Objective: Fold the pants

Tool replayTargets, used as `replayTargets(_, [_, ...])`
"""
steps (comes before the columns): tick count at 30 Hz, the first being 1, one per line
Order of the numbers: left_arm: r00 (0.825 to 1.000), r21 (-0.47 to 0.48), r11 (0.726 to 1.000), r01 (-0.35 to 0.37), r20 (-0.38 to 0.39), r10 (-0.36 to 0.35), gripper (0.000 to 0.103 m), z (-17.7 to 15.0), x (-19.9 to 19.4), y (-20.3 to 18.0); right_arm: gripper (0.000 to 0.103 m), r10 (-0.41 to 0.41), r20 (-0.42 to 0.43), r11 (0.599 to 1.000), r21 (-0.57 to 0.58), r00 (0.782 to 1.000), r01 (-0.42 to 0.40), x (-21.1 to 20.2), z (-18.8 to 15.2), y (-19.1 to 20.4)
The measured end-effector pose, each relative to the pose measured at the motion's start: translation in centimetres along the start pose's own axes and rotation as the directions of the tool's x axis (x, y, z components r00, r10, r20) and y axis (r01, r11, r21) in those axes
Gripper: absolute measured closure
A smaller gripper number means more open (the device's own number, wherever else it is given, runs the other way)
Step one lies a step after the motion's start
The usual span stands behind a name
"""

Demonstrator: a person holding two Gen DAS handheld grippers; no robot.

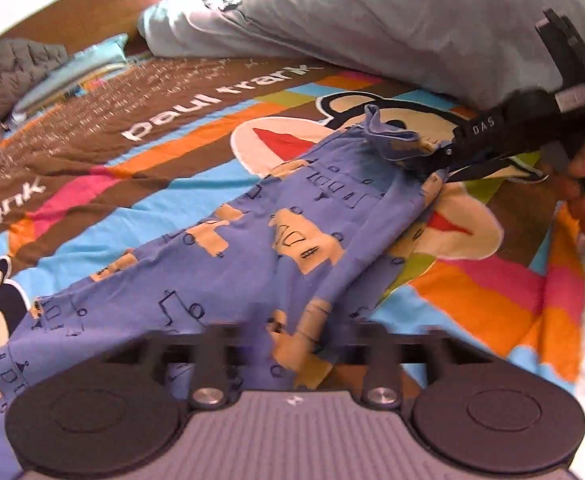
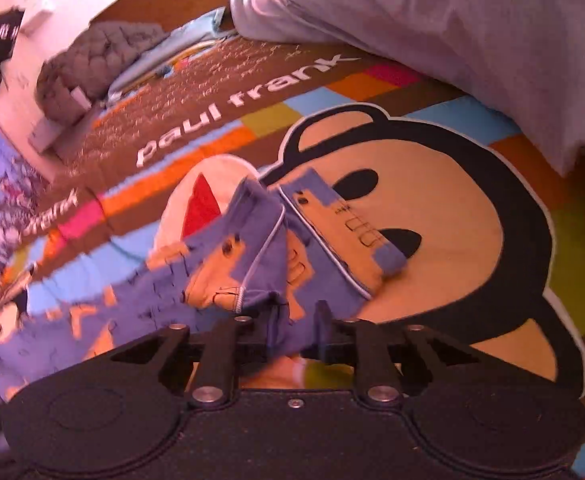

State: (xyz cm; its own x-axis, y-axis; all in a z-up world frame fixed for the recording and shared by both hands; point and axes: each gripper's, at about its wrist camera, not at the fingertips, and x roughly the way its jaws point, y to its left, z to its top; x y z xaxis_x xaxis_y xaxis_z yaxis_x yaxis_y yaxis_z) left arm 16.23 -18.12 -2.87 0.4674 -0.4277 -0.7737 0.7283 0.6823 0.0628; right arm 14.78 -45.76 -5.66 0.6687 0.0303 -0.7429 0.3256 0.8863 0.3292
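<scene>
Pants, purple-blue with tan patches and little black doodles, are stretched out lengthwise across the bedspread, that loud striped one with the monkey face and "paul frank" printed on it. The right gripper has its fingers down on the bunched far end of the fabric, right over the monkey's face; its jaws look narrow, but honestly I can't tell whether they're actually pinching the cloth. The left gripper hangs over the near end with its fingers spread fairly wide, fabric lying between and under them, not squeezed. A grey duvet is heaped at the back.
</scene>
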Motion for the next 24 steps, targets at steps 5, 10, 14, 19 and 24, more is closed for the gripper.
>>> replayTargets(5, [0.998,-0.053,0.997,0.056,0.019,-0.055,0.034,3.0,-0.3,0.5,0.053,-0.016,0.031,0.997,-0.08,0.999,0.019,-0.9,-0.4,-1.1])
replayTargets(10, [0.988,-0.169,0.973,0.155,0.025,-0.153,0.032,9.0,3.2,0.1,0.049,0.003,0.021,0.998,-0.062,1.0,-0.001,-1.7,-0.4,-3.9])
replayTargets(14, [0.981,-0.182,0.965,0.191,0.005,-0.194,0.031,13.4,7.2,-1.1,0.047,0.026,0.008,0.999,-0.042,1.0,-0.026,-2.5,-0.3,-5.7])
replayTargets(19, [0.982,-0.03,0.985,0.169,-0.076,-0.171,0.028,16.9,11.9,-3.6,0.045,0.107,0.001,0.994,0.006,0.994,-0.107,-3.2,-0.4,-7.6])
replayTargets(24, [0.976,0.056,0.986,0.159,-0.158,-0.148,0.03,18.0,15.4,-4.7,0.044,0.151,-0.008,0.988,0.044,0.989,-0.15,-2.8,-0.1,-8.4])
